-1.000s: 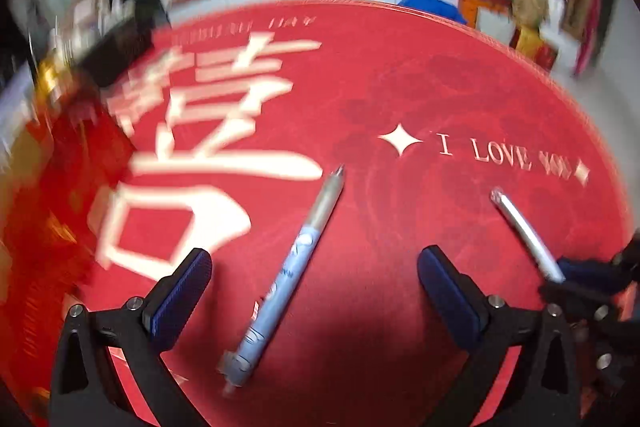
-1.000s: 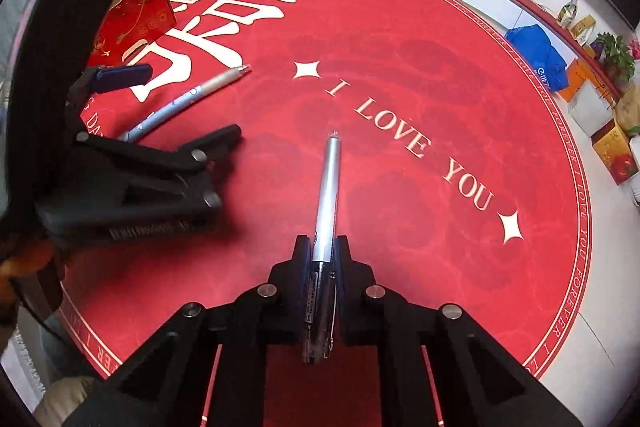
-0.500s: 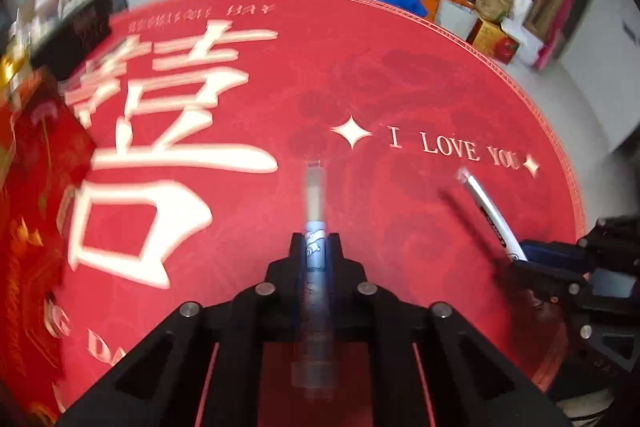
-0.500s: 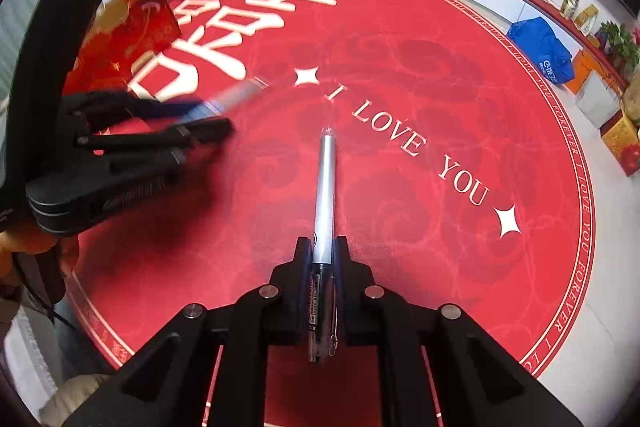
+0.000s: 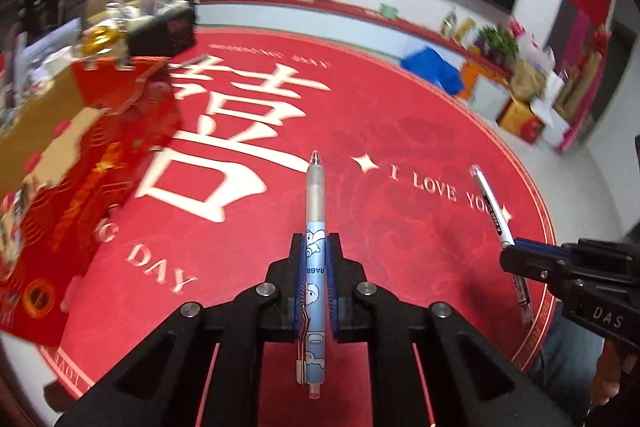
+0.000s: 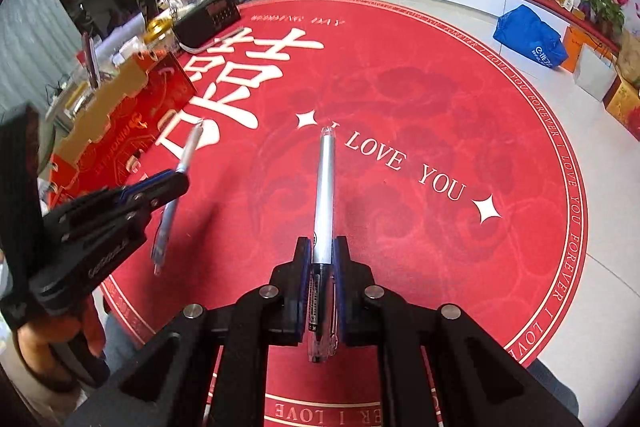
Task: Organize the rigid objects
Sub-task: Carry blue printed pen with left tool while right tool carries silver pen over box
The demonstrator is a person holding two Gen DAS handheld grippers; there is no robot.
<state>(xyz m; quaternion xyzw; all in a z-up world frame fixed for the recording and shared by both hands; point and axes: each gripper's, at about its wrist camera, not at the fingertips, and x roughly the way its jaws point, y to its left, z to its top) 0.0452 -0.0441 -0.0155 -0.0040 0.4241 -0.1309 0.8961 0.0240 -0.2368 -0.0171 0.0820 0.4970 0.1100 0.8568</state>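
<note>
Red on red down there, so going by shapes. Holding the blue cartoon pen [image 5: 315, 267] lengthwise in the left gripper [image 5: 315, 247], jaws clenched on the barrel, tip pointing forward, looking lifted clear of the round rug [image 5: 400, 131]. Doing the same on the other side: right gripper [image 6: 322, 251] clamping the silver pen [image 6: 325, 195] near its clear end, also looking off the rug. Reading this as pick done on both sides, carrying to a drop-off. Next, probably heading for the red-and-gold box [image 5: 100, 155], open-topped, standing at the rug's left edge. Calling for tipping each pen nose-down over the opening and releasing one at a time, keeping the two grippers from clashing. Not seeing inside the box from either view, so cannot tell what is in it.
</note>
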